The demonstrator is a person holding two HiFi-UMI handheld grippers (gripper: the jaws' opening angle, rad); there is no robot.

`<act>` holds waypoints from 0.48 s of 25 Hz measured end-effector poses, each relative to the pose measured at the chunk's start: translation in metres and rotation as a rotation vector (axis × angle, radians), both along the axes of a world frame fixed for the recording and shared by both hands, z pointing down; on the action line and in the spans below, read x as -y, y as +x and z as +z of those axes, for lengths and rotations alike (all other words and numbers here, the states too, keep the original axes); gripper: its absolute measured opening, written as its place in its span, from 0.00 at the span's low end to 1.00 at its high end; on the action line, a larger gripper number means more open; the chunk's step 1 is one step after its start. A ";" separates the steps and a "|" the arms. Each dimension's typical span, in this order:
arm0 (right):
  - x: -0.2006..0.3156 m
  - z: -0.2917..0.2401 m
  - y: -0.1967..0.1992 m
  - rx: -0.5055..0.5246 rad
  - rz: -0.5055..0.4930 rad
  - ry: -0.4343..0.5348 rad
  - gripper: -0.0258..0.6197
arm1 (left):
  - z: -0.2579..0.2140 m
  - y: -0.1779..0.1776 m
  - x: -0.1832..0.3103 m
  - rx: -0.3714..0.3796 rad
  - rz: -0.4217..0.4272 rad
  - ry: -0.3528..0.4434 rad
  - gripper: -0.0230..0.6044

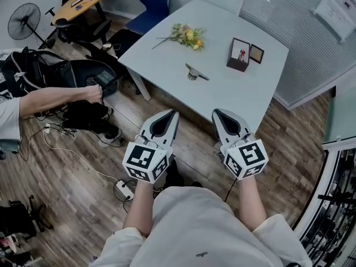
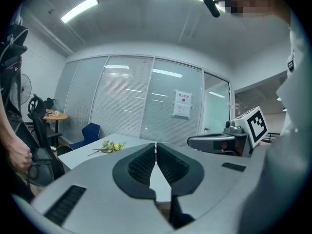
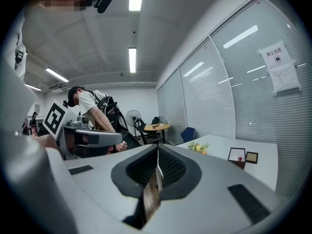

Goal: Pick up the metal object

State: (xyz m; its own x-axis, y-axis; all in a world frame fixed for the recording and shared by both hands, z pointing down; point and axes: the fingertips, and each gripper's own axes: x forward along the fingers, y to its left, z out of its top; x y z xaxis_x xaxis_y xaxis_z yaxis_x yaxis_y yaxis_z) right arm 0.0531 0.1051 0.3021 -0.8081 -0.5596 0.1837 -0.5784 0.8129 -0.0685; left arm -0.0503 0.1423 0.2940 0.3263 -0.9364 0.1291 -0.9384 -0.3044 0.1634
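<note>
The metal object (image 1: 196,73), small and silvery with a thin arm, lies near the middle of the white table (image 1: 222,90) in the head view. My left gripper (image 1: 173,113) is shut and empty, held over the wooden floor just short of the table's near edge. My right gripper (image 1: 215,112) is shut too, with nothing in it, at the same edge and to the right. Both point toward the table, well short of the metal object. In the left gripper view the jaws (image 2: 156,145) meet at the tips; the right gripper (image 3: 158,149) shows the same. The metal object is hidden in both gripper views.
A flower sprig (image 1: 186,36) lies at the table's far side, and a small dark box with picture frames (image 1: 243,55) stands to the right. A blue chair (image 1: 149,7) is behind the table. A person's arm (image 1: 53,100) reaches over bags and cables at left. Glass walls run on the right.
</note>
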 end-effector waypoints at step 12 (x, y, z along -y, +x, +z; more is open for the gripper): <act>0.030 0.006 -0.032 -0.018 0.094 -0.021 0.12 | 0.011 -0.030 0.042 -0.012 0.119 -0.018 0.08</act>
